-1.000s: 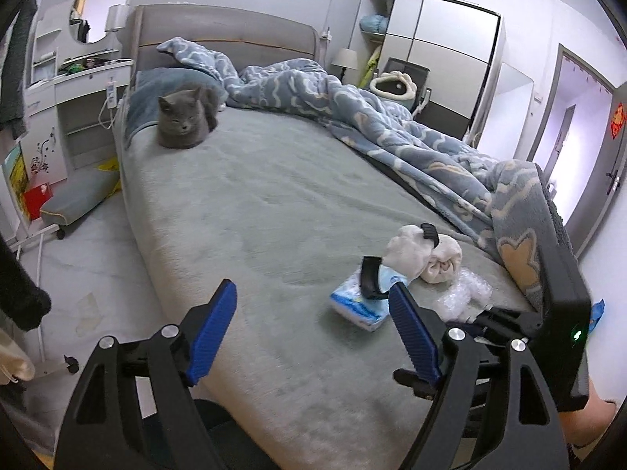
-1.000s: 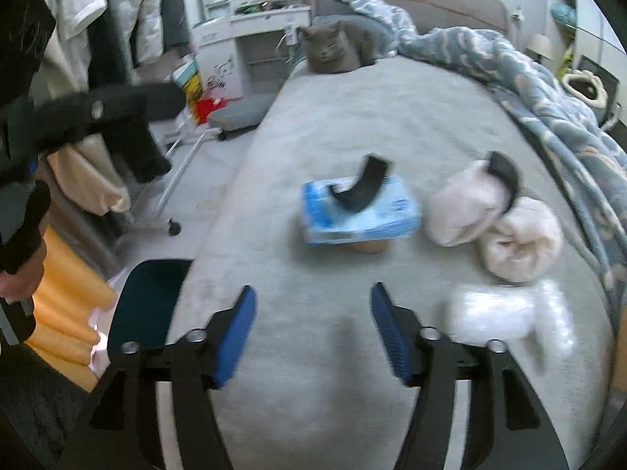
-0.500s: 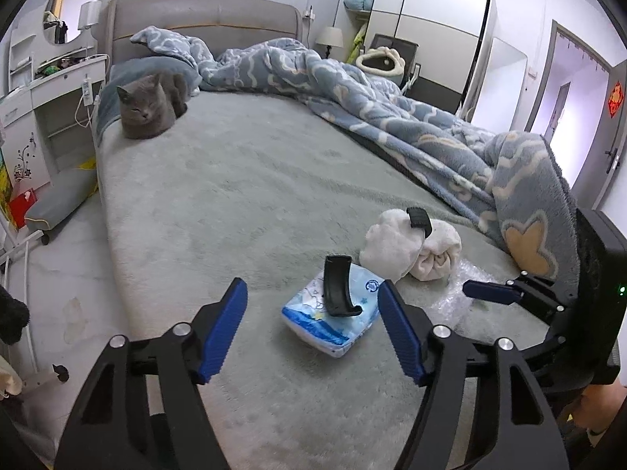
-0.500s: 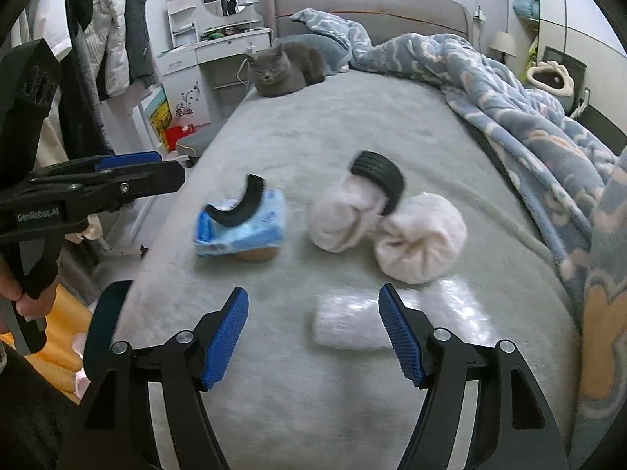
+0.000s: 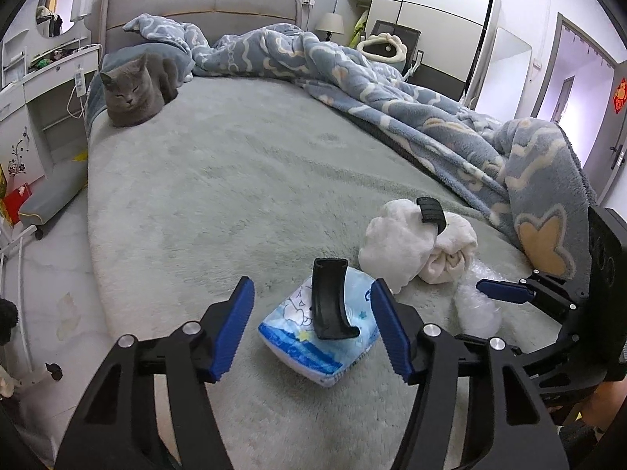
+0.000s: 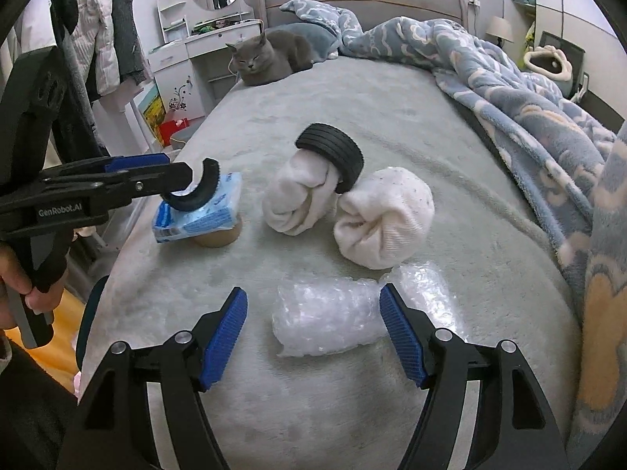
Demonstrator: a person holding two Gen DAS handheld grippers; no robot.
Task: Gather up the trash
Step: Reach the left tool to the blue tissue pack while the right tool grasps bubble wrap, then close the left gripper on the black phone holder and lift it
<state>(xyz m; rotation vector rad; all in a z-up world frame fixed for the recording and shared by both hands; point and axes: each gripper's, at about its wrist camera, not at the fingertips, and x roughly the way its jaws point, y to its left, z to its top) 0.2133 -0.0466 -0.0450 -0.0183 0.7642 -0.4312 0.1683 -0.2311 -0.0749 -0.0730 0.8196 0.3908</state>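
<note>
On the grey bed lie a blue tissue pack [image 5: 333, 337] with a black curved piece [image 5: 331, 301] on top, two white rolled cloths [image 5: 415, 243] with a small black tyre [image 5: 431, 211], and clear bubble wrap [image 6: 329, 317]. My left gripper [image 5: 311, 331] straddles the tissue pack; its jaws are closing and the pads stand off it. My right gripper [image 6: 313, 337] is open with the bubble wrap between its fingers, untouched. The right wrist view shows the left gripper [image 6: 172, 176] from the side at the tissue pack [image 6: 200, 215], which rests on a tan round thing [image 6: 219, 235].
A grey cat [image 5: 131, 94] sleeps at the head of the bed. A blue patterned blanket [image 5: 392, 90] is heaped along the right side. The bed's left edge drops to the floor, with a white dresser [image 5: 47, 90] beyond. A person's hand [image 6: 15, 286] holds the left gripper.
Both grippers have come closer to the things on the bed. The left jaws have narrowed around the tissue pack. The bubble wrap now lies between the right fingers.
</note>
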